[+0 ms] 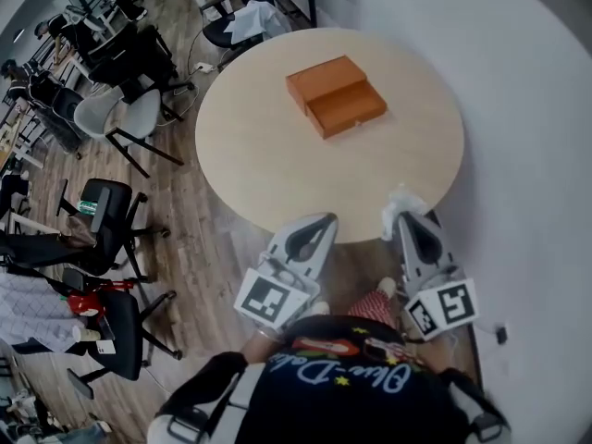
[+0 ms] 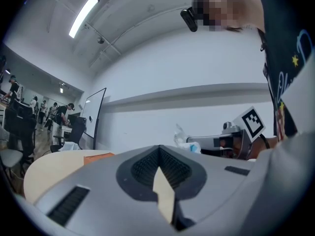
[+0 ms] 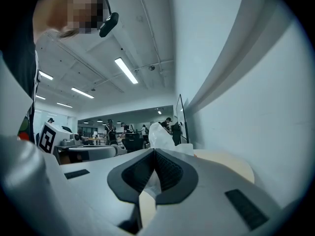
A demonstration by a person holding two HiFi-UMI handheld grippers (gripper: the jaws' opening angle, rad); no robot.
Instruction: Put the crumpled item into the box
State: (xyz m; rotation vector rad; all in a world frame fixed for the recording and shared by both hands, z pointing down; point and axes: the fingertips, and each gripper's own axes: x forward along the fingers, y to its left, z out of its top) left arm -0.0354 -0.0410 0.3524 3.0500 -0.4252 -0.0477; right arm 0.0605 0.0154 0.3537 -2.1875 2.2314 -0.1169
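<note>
An orange box (image 1: 335, 95) lies on the far half of the round beige table (image 1: 268, 165); its two oblong parts sit side by side. My right gripper (image 1: 405, 216) hovers at the table's near right edge, shut on a white crumpled item (image 1: 402, 200) that sticks out past its tips. In the right gripper view the crumpled item (image 3: 160, 134) rises from the closed jaws of my right gripper (image 3: 155, 151). My left gripper (image 1: 325, 219) is at the near edge, shut and empty (image 2: 158, 149). From the left gripper view the box (image 2: 99, 156) shows low at the left.
Office chairs (image 1: 120, 118) and desks crowd the wooden floor left of the table. A black chair with a cloth on it (image 1: 242, 21) stands behind the table. A pale wall (image 1: 518, 109) runs along the right side. The person's dark shirt (image 1: 351, 387) fills the bottom.
</note>
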